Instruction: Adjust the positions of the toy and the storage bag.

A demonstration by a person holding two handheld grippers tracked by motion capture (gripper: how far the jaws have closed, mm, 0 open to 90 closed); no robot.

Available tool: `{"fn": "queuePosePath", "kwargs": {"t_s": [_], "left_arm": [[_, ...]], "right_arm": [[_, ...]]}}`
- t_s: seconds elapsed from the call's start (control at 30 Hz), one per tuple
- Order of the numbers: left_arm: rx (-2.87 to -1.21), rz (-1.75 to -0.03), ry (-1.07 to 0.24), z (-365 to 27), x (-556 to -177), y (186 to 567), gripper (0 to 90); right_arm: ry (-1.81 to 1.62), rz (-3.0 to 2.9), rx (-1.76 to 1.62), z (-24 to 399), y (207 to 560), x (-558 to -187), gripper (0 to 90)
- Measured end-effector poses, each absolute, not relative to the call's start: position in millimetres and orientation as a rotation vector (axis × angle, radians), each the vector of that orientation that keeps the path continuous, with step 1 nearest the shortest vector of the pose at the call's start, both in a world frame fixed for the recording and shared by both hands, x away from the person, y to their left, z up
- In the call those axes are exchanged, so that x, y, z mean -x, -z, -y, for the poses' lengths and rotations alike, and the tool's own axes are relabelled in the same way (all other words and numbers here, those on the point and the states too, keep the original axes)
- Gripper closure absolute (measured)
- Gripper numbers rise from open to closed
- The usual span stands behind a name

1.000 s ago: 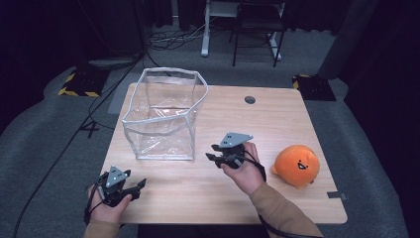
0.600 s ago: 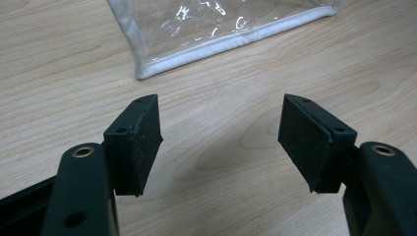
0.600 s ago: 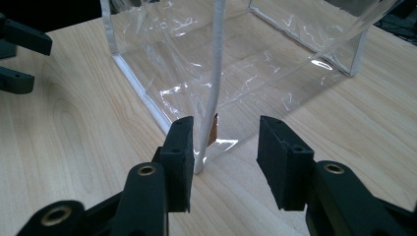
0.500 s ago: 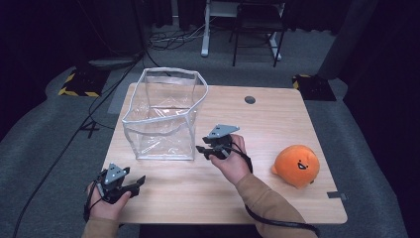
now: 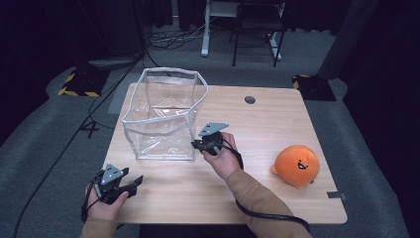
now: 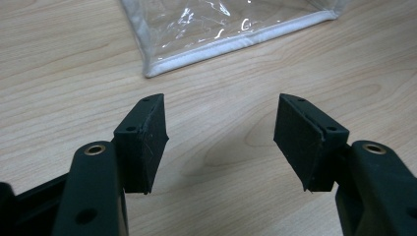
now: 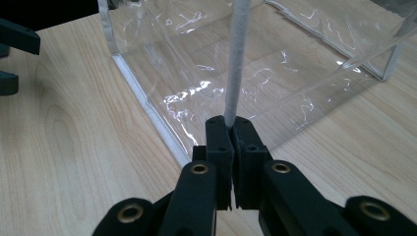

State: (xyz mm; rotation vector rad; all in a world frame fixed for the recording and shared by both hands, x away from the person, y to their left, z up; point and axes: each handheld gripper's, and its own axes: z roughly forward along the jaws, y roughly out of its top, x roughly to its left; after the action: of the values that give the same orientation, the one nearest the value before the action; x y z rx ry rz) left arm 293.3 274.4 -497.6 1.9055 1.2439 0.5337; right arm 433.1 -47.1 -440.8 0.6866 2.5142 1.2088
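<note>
A clear plastic bag [image 5: 161,116] with white trim stands open on the wooden table [image 5: 267,124]. My right gripper [image 5: 197,145] is at the bag's near right corner, shut on the white vertical edge seam [image 7: 235,73]; the jaws pinch the seam [image 7: 231,129] low down. My left gripper [image 5: 133,182] rests near the table's front left edge, open with nothing between its pads [image 6: 142,140]. The bag's bottom corner [image 6: 152,71] lies just ahead of it. An orange plush toy [image 5: 296,165] with a face sits at the right of the table.
A round grommet hole [image 5: 250,99] is in the table's far side. Beyond the table are a chair and desk legs [image 5: 252,29] on grey carpet, with cables [image 5: 99,109] trailing at the left. Bare wood lies between the bag and the plush.
My right gripper has moved left and away from me, from mid-table to the bag's near right corner, and is now shut on the seam. The left gripper stayed put.
</note>
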Motion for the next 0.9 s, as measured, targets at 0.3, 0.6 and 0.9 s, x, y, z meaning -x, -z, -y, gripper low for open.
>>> {"fn": "queuePosePath", "kwargs": {"t_s": [0.3, 0.6, 0.9], "left_arm": [[-1.892, -1.254, -0.560, -271, -299, 494, 37.7], [-1.963, -1.165, -0.592, -248, -306, 487, 39.4], [-2.057, -0.953, -0.497, -212, -300, 477, 76.9]], "right_arm": [[-1.179, -2.559, -0.694, 66, 437, -413, 87.6], [-1.186, -2.568, -0.726, 101, 436, -379, 87.6], [-1.172, -2.560, -0.766, 140, 435, -345, 87.6]]}}
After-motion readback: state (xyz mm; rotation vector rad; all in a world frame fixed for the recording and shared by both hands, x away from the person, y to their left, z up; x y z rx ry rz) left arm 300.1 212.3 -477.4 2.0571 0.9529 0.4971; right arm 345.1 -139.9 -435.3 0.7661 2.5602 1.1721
